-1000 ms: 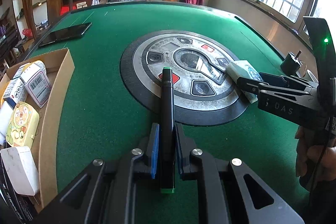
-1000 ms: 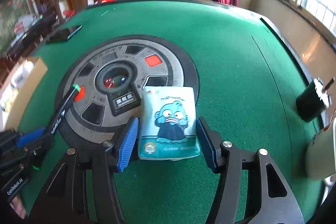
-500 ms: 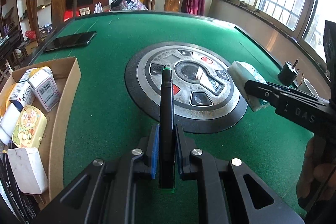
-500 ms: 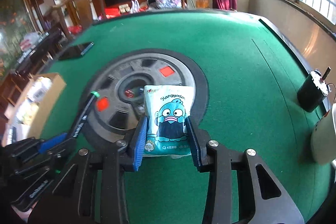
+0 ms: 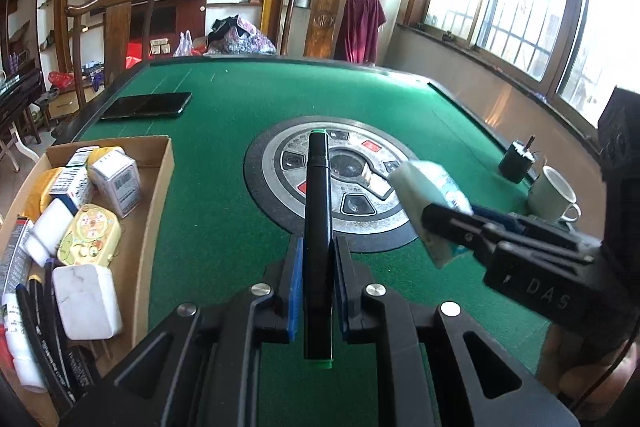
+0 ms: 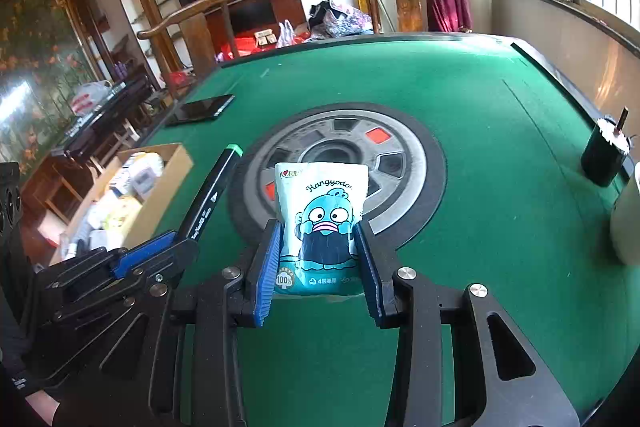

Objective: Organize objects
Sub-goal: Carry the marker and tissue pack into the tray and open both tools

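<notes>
My left gripper (image 5: 317, 259) is shut on a black marker (image 5: 317, 211) with green ends and holds it above the green table, pointing forward. The marker also shows in the right wrist view (image 6: 208, 197). My right gripper (image 6: 318, 247) is shut on a teal tissue pack (image 6: 322, 223) with a blue cartoon face, lifted off the felt. The pack and right gripper also show at the right in the left wrist view (image 5: 430, 203). A cardboard box (image 5: 156, 195) with several small packages stands at the table's left edge.
A round grey control panel (image 5: 352, 183) sits in the table's middle. A black phone (image 5: 148, 105) lies at the far left. A black motor (image 5: 516, 163) and a white mug (image 5: 554, 195) stand at the right edge. Chairs stand beyond the table.
My right gripper closed on the tissue pack and lifted it off the table. Both grippers rose, and the left one moved with the marker slightly towards the box.
</notes>
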`<state>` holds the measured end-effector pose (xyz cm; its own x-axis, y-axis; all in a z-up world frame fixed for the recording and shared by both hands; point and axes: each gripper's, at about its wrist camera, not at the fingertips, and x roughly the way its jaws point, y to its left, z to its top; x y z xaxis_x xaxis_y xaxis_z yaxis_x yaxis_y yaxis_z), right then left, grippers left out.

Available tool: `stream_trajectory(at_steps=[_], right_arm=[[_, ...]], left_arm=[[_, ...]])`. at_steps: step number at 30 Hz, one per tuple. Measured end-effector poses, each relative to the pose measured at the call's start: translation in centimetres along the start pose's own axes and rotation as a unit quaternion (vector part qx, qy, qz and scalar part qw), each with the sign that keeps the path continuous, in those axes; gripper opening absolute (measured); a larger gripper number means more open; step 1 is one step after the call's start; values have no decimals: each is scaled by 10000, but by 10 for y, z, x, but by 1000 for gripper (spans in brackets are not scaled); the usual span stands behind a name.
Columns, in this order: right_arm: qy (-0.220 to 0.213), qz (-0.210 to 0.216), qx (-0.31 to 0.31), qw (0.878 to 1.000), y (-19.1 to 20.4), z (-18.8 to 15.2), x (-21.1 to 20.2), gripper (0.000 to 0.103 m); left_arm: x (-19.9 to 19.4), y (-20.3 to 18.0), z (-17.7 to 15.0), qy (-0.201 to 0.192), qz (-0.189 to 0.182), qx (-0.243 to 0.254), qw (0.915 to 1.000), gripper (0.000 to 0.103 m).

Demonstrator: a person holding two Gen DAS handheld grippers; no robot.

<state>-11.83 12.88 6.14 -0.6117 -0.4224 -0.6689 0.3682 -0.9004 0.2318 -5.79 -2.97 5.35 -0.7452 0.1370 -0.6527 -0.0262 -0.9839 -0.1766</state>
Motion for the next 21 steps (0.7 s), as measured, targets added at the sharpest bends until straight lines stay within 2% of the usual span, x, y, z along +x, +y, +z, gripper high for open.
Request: stream_trajectory(at_steps=[6,21], right_arm=[[34,301,15,9995,24,-17,-4,37],[214,729,-658,9949,116,-21,5,37]], left_arm=[[-32,19,-5,-224,-75,-182,9996,14],[-81,104,-18,-557,191,-901,9942,14]])
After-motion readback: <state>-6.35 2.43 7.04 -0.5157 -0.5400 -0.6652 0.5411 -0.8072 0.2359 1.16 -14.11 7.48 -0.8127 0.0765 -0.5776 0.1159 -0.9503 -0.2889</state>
